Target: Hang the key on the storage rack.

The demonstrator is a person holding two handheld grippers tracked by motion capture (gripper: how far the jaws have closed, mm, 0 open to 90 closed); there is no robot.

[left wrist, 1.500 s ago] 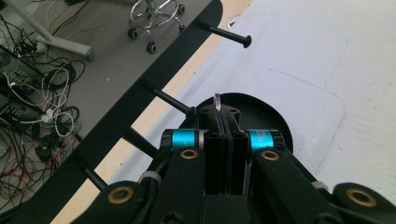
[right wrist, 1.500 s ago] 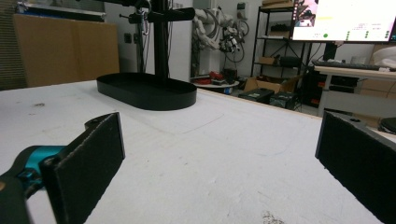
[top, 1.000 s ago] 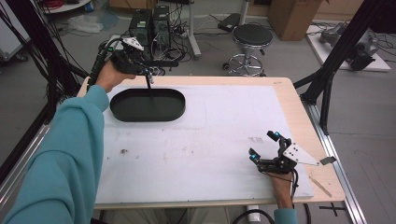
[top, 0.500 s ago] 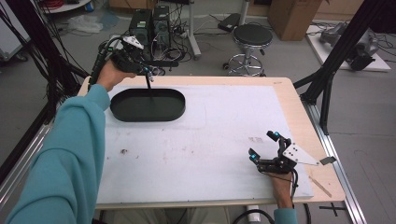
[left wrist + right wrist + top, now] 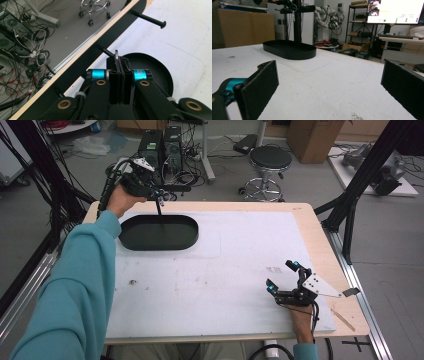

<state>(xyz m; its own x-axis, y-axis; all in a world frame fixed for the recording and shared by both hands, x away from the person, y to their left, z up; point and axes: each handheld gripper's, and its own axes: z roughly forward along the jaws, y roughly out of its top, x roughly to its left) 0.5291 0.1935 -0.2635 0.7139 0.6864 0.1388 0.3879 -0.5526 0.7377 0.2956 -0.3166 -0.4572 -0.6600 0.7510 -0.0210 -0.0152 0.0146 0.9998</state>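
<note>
The left tool (image 5: 159, 196) hovers at the far left corner of the bench (image 5: 310, 227), about 11 o'clock in the high view, right over the black stand (image 5: 159, 215) that rises from an oval black tray (image 5: 185, 240). Its jaws are pressed together on a small thin ring (image 5: 116, 53), metallic or clear, whose top just peeks above the pads in the left gripper view. Beyond the pads in that view a horizontal peg (image 5: 150, 19) of the stand juts out at about 1 o'clock, with a second shorter peg (image 5: 106, 51) just beside the ring.

The right tool (image 5: 284, 281) rests low on the white mat (image 5: 225, 270) at about 5 o'clock in the high view, jaws wide apart with nothing between them, well apart from the stand.

My reading: the ring is picked up and carried to the stand, so the fetching looks done; what is left is to slip it over a peg and let go. I cannot tell whether it already touches one.

No brand, label or writing is legible; the monitor (image 5: 395, 11) far off in the right gripper view is too blurred to read
</note>
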